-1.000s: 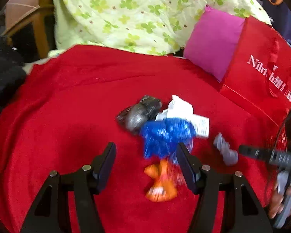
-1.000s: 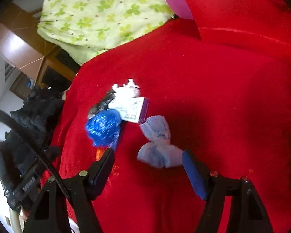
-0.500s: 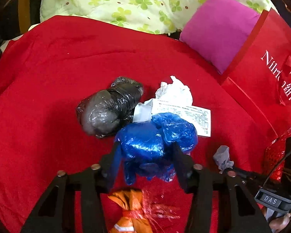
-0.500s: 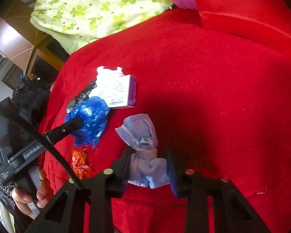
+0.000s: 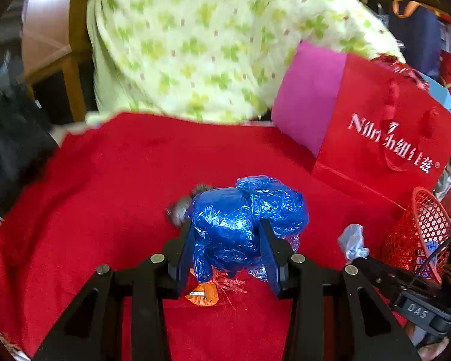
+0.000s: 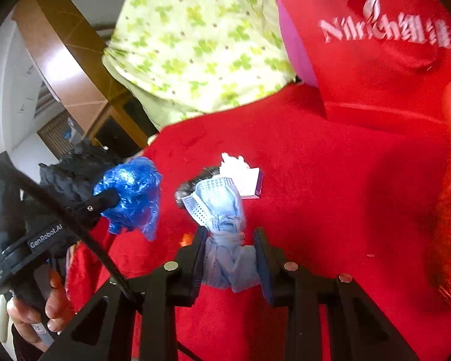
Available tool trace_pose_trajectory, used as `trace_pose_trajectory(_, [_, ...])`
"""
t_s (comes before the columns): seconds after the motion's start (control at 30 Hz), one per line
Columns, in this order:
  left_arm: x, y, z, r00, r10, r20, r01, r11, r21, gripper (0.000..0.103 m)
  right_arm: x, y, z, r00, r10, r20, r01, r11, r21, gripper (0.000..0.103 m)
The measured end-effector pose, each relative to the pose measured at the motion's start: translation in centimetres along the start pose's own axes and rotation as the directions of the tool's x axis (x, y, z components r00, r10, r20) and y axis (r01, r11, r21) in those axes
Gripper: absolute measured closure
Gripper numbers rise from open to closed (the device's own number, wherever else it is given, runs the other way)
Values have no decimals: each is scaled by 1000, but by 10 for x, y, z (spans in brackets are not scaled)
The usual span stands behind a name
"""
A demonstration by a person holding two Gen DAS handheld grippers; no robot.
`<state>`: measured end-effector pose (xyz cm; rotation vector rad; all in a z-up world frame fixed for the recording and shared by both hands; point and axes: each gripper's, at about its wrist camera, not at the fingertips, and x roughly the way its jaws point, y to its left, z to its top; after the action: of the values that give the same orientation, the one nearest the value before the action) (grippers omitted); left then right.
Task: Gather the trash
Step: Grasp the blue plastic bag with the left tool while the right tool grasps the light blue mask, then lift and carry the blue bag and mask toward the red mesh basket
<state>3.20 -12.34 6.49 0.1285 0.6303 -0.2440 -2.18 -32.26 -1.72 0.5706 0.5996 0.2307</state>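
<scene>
My left gripper (image 5: 225, 240) is shut on a crumpled blue plastic bag (image 5: 243, 216) and holds it above the red cloth (image 5: 120, 180); the bag also shows in the right wrist view (image 6: 129, 192). My right gripper (image 6: 230, 246) is shut on a knotted light-blue face mask (image 6: 222, 228), lifted off the cloth; the mask shows in the left wrist view (image 5: 351, 240). On the cloth lie an orange wrapper (image 5: 204, 293), a grey-black plastic bag (image 5: 180, 210), a white crumpled tissue (image 6: 234, 162) and a small white box (image 6: 251, 183).
A red mesh basket (image 5: 418, 234) stands at the right edge of the cloth. A red paper bag (image 5: 385, 132) and a pink cushion (image 5: 309, 102) stand behind it. A green-patterned quilt (image 5: 210, 45) lies at the back. A wooden chair (image 5: 72, 60) is at the left.
Both grippers have lifted their loads off the cloth: the left with the blue bag, the right with the face mask. Both views have tilted up.
</scene>
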Motion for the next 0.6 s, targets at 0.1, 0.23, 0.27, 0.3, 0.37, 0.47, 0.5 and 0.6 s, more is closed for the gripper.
trace_pose_trajectory(0.1, [-34,-20,0,998,28,63,-31,999,36,59,-38,9,5,998,-3,55,5,999,-32,70])
trace_pose_trajectory(0.23, [-72,-48,-4,990,45,137,-57,995,85,59,-92,17,12,993,-15,115,23,998,-66,70])
trace_pose_trajectory(0.27, [-78,-55,-4,988,44,147,-58,994,97,59,-103,18,14,992,-20,127,29,997,-73,70])
trace_pose_trajectory(0.3, [-84,-62,-5,987,40,155,-57,993,107,59,-116,19,15,989,-25,143,36,996,-78,70])
trace_pose_trajectory(0.37, [-94,-74,-5,985,32,172,-55,990,128,59,-140,18,16,985,-36,171,51,996,-80,70])
trace_pose_trajectory(0.47, [-107,-90,-5,981,17,194,-46,988,149,59,-170,15,13,977,-62,202,80,994,-81,70])
trace_pose_trajectory(0.5, [-110,-94,-5,980,15,198,-46,987,154,59,-178,15,12,975,-69,213,89,993,-84,70])
trace_pose_trajectory(0.6, [-119,-109,-5,978,6,211,-44,983,176,59,-201,14,11,964,-91,249,116,989,-91,70])
